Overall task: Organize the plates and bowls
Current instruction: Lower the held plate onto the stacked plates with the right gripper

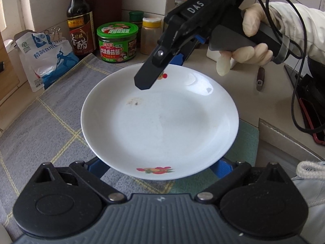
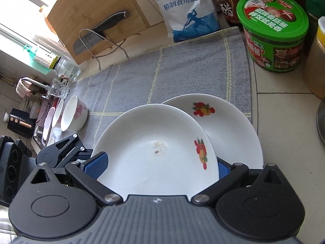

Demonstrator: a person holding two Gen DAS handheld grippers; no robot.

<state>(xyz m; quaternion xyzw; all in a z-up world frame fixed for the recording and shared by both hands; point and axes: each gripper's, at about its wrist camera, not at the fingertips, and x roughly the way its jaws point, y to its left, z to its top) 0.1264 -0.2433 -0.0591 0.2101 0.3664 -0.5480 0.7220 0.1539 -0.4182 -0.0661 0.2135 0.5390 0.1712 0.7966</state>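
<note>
A white plate with fruit prints [image 1: 160,122] is held level above the grey checked cloth [image 1: 50,122]. My left gripper [image 1: 160,172] has its blue pads under the plate's near rim, jaws wide apart. My right gripper [image 1: 162,69] comes in over the far rim, its blue pad under the plate. In the right wrist view the same plate [image 2: 154,152] lies between my right gripper's blue pads [image 2: 97,165], partly over a second fruit-print plate [image 2: 229,130] on the cloth. Several bowls [image 2: 71,113] stand at the cloth's left end. My left gripper [image 2: 61,152] shows at the plate's left rim.
A green-lidded jar [image 1: 116,41], a vinegar bottle [image 1: 80,20], a spice jar [image 1: 150,35] and a salt bag [image 1: 46,57] line the back. A cutting board with a knife [image 2: 97,20] stands at the wall. A sink [image 2: 40,130] lies past the bowls.
</note>
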